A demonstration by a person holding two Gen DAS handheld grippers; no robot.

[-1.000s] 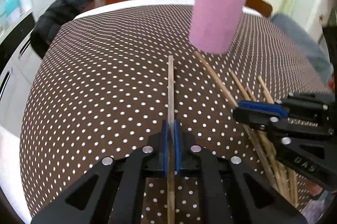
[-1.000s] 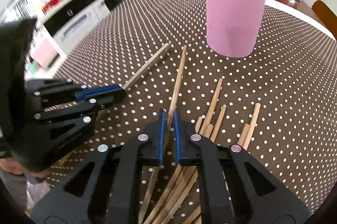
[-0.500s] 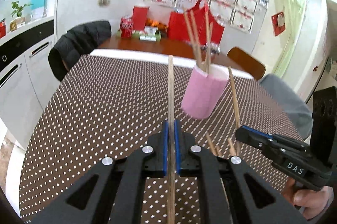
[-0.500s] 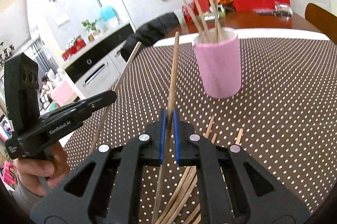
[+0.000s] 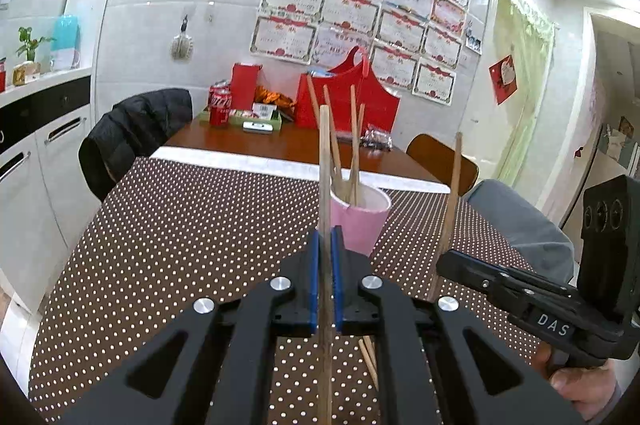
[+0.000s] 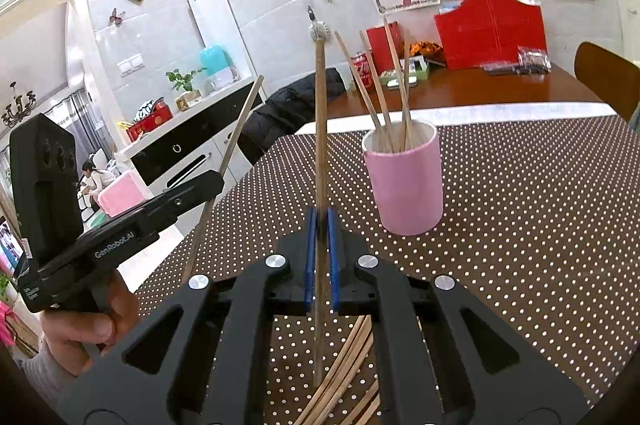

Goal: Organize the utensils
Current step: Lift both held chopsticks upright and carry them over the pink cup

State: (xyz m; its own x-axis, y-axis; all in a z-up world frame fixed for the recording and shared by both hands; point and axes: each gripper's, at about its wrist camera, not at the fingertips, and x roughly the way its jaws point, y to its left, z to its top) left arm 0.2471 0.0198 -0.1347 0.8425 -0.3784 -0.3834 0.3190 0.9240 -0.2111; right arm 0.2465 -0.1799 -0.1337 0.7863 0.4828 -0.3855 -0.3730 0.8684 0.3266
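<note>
A pink cup (image 5: 362,221) (image 6: 406,181) stands on the dotted tablecloth with several wooden chopsticks (image 6: 380,85) leaning in it. My left gripper (image 5: 325,245) is shut on a chopstick (image 5: 325,165) that points up and forward, in front of the cup. My right gripper (image 6: 319,225) is shut on another chopstick (image 6: 320,113), raised left of the cup. In the left wrist view the right gripper (image 5: 444,261) shows at right with its chopstick (image 5: 452,193). In the right wrist view the left gripper (image 6: 212,185) shows at left with its stick (image 6: 240,129). Several loose chopsticks (image 6: 348,357) lie on the cloth beneath my right gripper.
The brown dotted tablecloth (image 5: 180,225) covers the table. Beyond it a wooden table (image 5: 280,141) holds a red bag (image 5: 352,97), cans and boxes. A black jacket hangs on a chair (image 5: 132,133) at left, white cabinets (image 5: 24,165) beside it. A person's hand (image 6: 84,325) grips each handle.
Both grippers rose off the cloth and tilted up, each lifting its chopstick. The cup now sits lower in both views and the wall has come into sight.
</note>
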